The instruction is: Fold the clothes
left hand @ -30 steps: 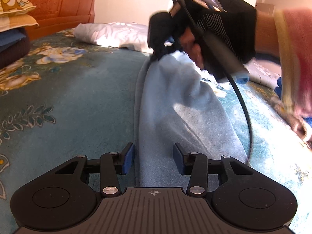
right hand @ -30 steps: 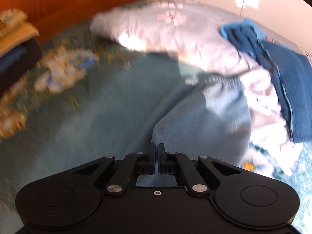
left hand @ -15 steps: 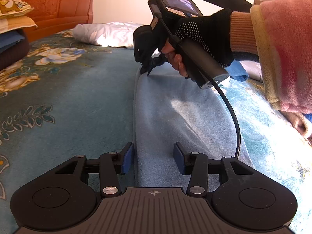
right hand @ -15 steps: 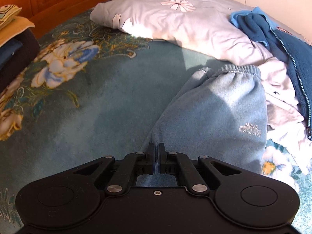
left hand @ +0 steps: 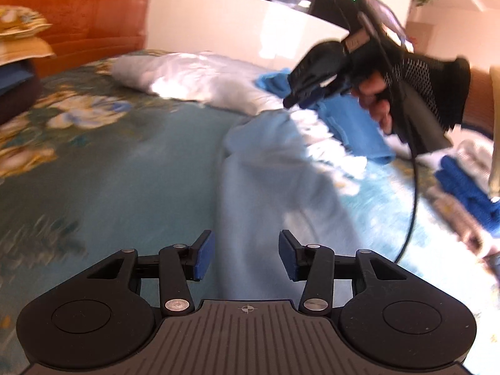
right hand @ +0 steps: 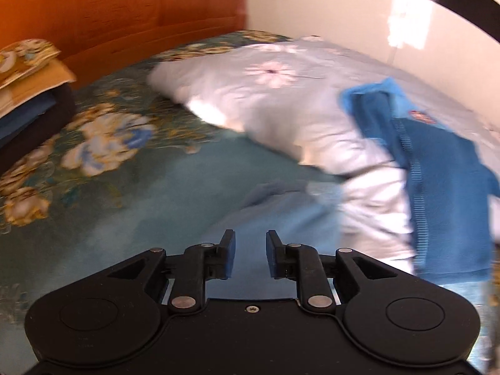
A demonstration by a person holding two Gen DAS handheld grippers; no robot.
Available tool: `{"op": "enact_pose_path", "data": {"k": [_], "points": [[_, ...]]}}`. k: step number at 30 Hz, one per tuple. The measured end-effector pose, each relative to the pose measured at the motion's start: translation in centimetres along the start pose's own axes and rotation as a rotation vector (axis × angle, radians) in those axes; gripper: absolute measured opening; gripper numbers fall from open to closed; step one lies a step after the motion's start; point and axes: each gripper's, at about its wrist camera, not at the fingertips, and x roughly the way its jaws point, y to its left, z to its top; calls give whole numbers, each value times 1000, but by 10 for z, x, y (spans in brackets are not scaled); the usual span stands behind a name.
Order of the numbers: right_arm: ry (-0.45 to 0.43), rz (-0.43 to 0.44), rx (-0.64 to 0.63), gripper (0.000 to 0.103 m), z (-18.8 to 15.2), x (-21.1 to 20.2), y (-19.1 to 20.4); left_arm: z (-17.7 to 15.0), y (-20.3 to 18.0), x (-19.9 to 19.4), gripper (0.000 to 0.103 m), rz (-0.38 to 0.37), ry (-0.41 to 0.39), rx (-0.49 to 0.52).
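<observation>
A teal floral bedspread (left hand: 125,168) covers the bed. A white quilt (right hand: 281,103) lies at its far side, with a blue zip jacket (right hand: 443,193) draped on its right. The light blue trousers (left hand: 268,206) stretch lengthwise down the middle. The left gripper (left hand: 243,257) hovers open over their near end. The right gripper (right hand: 250,256), in a gloved hand (left hand: 425,93), is opening, nothing between its pads.
</observation>
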Motion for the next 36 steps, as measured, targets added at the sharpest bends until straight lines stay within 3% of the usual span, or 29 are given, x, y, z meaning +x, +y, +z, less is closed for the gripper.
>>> {"op": "enact_pose_path", "data": {"k": [5,9,12,15,18,25,28,31,36], "points": [[8,-1,124,22,3,14,-40,60,24,30,42,-111,-19,-23],[14,36,245,22,1,32,-61,90,37,64,42,-126,-22,-48],[12,54,272,22,9,45,-62,87,30,91,42,-128,16,-50],[8,64,258,22,22,54,-57,73,19,114,41,-61,53,4],[24,62,227,22,33,65,-52,64,18,126,41,-51,54,-3],[140,44,208,25,44,96,-44,76,30,144,41,-14,38,-31],[165,39,226,36,46,104,-40,86,36,153,41,-2,16,-44],[186,44,254,39,49,108,-37,94,37,164,41,-9,10,-11],[220,4,216,39,53,118,-24,94,26,177,29,-14,28,67]]}}
